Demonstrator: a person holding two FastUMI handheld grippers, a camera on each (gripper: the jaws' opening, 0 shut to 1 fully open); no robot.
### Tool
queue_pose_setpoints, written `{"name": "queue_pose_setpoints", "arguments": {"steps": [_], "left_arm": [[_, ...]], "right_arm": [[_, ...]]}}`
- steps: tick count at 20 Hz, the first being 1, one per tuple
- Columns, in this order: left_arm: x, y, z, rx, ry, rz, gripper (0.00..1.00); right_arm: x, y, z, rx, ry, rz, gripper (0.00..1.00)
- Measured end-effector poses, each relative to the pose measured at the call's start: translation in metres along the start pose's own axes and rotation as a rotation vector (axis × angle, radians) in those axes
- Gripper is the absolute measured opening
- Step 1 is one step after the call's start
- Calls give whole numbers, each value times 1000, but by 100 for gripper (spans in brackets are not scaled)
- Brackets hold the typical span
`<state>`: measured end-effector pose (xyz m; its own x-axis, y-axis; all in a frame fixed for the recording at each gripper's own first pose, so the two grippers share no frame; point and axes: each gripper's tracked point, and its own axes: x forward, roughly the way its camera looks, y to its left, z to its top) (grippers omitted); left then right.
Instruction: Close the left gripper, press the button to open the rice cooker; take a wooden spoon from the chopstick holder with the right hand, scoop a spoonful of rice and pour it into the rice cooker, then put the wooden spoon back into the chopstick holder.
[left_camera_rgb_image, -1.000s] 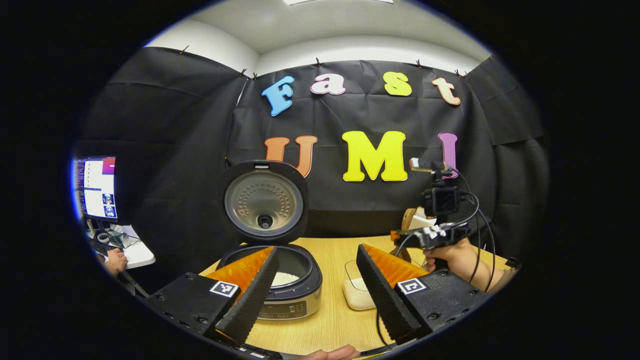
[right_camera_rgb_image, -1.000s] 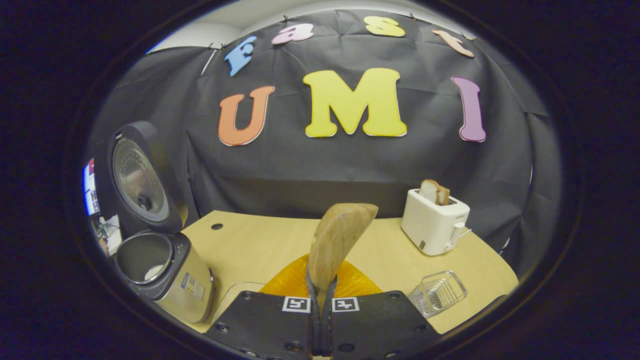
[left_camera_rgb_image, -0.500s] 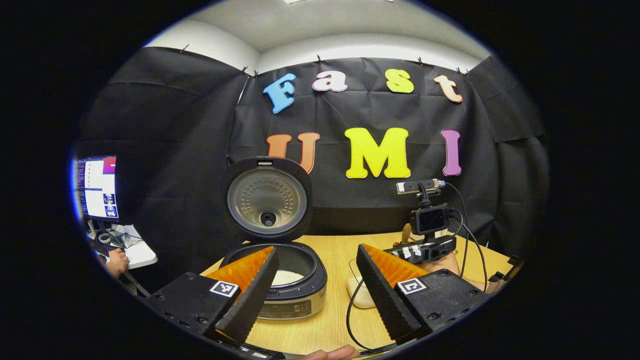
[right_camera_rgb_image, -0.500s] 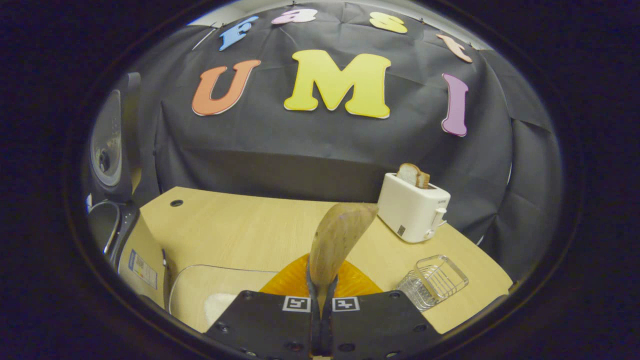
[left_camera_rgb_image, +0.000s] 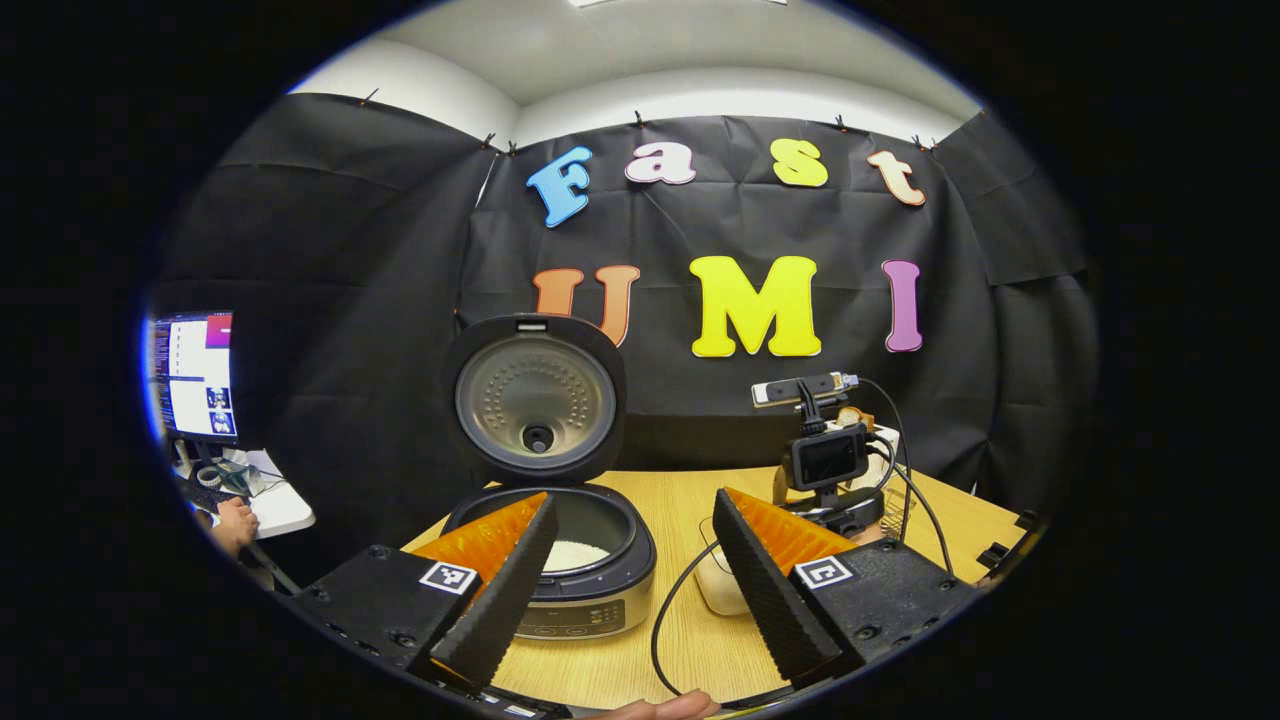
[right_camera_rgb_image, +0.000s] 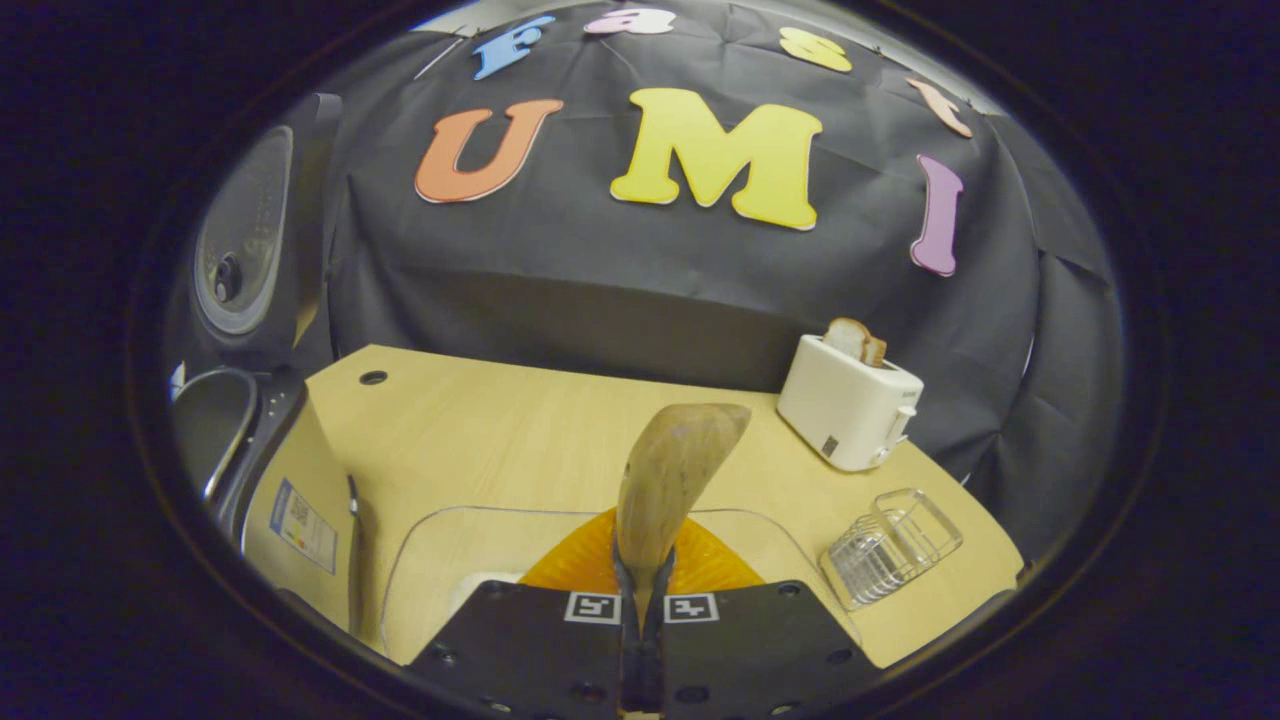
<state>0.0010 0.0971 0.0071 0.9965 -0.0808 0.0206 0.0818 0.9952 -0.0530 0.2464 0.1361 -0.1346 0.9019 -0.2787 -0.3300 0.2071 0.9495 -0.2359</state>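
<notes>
The rice cooker (left_camera_rgb_image: 590, 585) stands open with its lid (left_camera_rgb_image: 535, 400) upright and white rice in the pot. My left gripper (left_camera_rgb_image: 633, 505) is open in front of it, holding nothing. My right gripper (right_camera_rgb_image: 640, 600) is shut on the handle of the wooden spoon (right_camera_rgb_image: 675, 480), whose empty bowl points up and forward. It hangs low over a clear rice container (right_camera_rgb_image: 560, 513) with white rice (right_camera_rgb_image: 475, 592) at its left. The cooker (right_camera_rgb_image: 255, 470) is just left of that container. The clear chopstick holder (right_camera_rgb_image: 890, 545) lies at the right.
A white toaster (right_camera_rgb_image: 850, 415) with a bread slice stands at the back right of the wooden table (right_camera_rgb_image: 480, 430). A cable (left_camera_rgb_image: 670, 620) trails from the right gripper across the table. At the far left there is a monitor (left_camera_rgb_image: 195, 375) and a person's hand (left_camera_rgb_image: 232, 522).
My right gripper has come down with the spoon, away from the cooker, and now sits over the rice container. The left gripper and cooker have stayed still.
</notes>
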Motion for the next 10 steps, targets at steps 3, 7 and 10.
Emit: {"name": "queue_pose_setpoints", "arguments": {"steps": [3, 7, 10], "left_arm": [[0, 0, 0, 5, 0, -2, 99], [1, 4, 0, 0, 1, 1, 99], [2, 8, -3, -5, 8, 8, 99]], "right_arm": [[-6, 19, -3, 73, 32, 50, 1], [-11, 17, -7, 250, 72, 79, 1], [-12, 9, -11, 412, 88, 112, 1]]}}
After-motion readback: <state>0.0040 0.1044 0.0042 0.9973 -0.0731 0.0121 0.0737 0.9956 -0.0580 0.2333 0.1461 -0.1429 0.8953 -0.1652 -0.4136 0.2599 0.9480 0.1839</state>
